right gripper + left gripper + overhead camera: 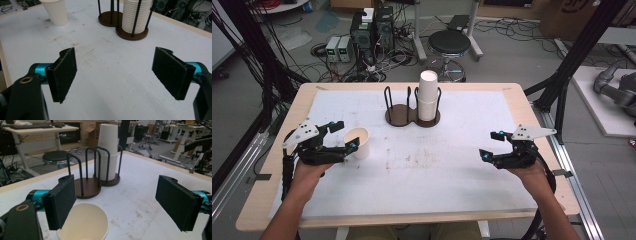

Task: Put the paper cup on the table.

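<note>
**Paper cup set loose on lab bench**

In a cluttered workshop, with cables, power boxes and a black round stool [449, 44] on the grey floor behind: a wooden-edged bench [272, 195] under a scuffed white mat [427, 175]. At the far middle of the mat, a dark two-ring cup holder [411, 116] with black wire uprights; left ring empty, right ring filled by a tall stack of white paper cups [428, 95].

On the left of the mat, a single paper cup [358, 142], upright, mouth up and empty, well apart from the holder and nearer the front edge. Around it, the left hand-held gripper [346, 136], jaws spread wide, one to each side of the rim. Seen in the left gripper view: cup [83, 222] low between the two black pads [61, 201], the left pad close over the rim, the right one clear of it; no grip on the cup.

On the right of the mat, the right hand-held gripper [492, 145], also open wide, nothing between its pads [63, 72] but bare, stained mat. Pointed across the bench toward the single cup [55, 11] and the holder [125, 27].
</note>
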